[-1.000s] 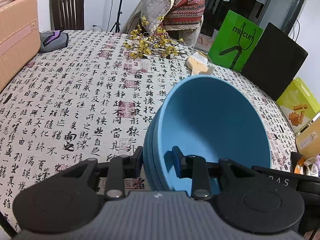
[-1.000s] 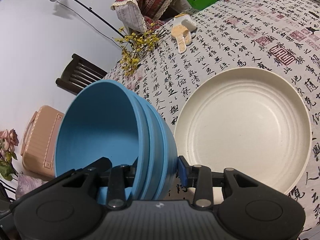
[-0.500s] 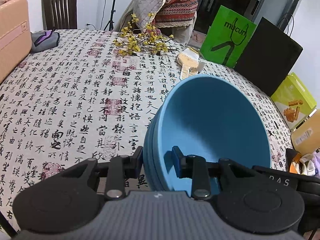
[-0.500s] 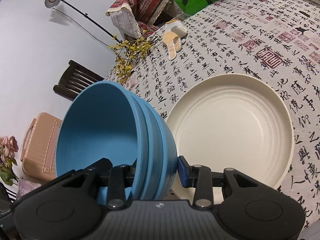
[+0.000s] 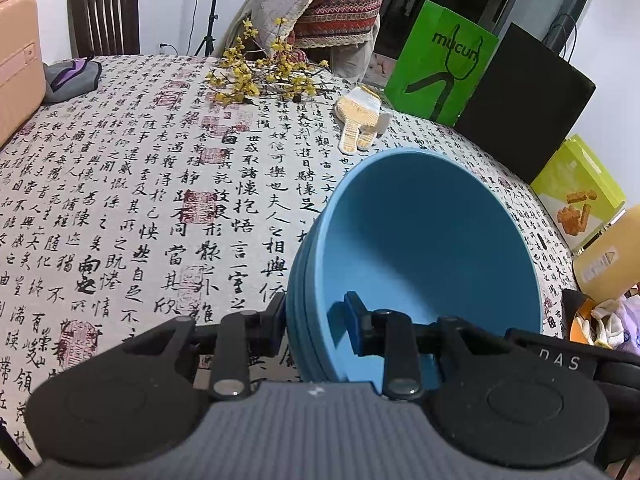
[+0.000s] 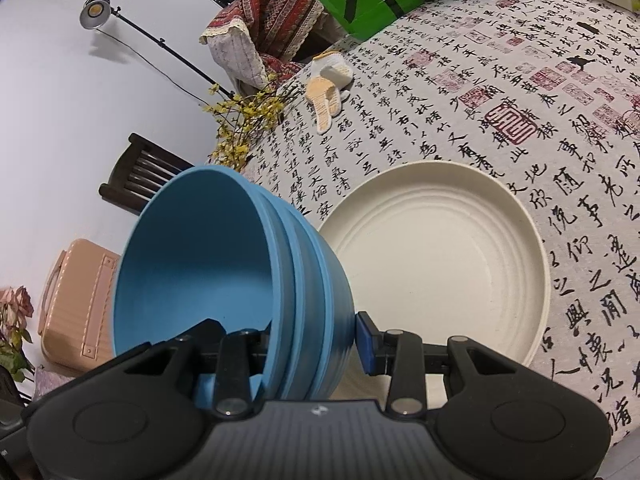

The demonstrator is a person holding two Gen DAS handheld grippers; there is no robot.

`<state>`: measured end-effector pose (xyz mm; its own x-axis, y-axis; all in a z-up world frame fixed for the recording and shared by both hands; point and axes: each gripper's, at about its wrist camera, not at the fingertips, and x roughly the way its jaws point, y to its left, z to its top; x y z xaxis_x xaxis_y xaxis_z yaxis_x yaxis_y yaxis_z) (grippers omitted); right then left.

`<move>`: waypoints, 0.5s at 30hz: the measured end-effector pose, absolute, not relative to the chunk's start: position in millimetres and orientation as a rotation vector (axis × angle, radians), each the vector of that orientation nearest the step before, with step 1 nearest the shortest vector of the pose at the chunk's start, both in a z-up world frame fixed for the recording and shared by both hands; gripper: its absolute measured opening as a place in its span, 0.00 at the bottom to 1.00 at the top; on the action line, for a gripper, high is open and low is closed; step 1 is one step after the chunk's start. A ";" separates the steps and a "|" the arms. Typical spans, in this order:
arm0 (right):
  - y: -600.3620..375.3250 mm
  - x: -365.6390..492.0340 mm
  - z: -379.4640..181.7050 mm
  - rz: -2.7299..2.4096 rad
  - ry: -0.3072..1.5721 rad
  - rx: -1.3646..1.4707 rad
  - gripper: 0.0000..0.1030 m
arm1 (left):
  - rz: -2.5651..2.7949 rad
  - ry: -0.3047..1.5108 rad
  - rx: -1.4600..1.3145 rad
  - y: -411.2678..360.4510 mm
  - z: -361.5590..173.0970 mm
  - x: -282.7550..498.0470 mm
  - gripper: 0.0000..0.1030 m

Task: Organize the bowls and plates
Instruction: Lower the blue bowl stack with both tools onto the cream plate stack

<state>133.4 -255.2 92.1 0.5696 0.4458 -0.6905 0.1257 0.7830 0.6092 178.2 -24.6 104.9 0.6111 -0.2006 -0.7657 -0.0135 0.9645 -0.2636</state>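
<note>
Plate [image 6: 436, 264] nearer; both jaws pinching blue bowls [image 5: 420, 248]; bag [image 5: 440, 60] reads "mucun".

Blue bowls [image 5: 432, 240], cream plate [image 6: 440, 256], calligraphy-print tablecloth [image 5: 160, 200]

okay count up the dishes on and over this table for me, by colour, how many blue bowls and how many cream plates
Blue bowls: 3, nested in one stack, going by the rim edges in the right wrist view; left gripper and right gripper each clamp its rim.
Cream plates: 1, on the tablecloth.
Total: 4 dishes.
</note>
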 end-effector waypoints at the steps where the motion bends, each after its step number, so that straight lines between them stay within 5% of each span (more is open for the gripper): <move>1: -256.6 133.5 91.6 0.203 0.964 0.670 0.35 | -0.111 0.911 -0.254 -25.8 104.4 178.4 0.30; 15: -279.1 131.4 87.7 0.167 0.957 0.684 0.35 | -0.149 0.931 -0.243 -47.8 99.4 185.4 0.30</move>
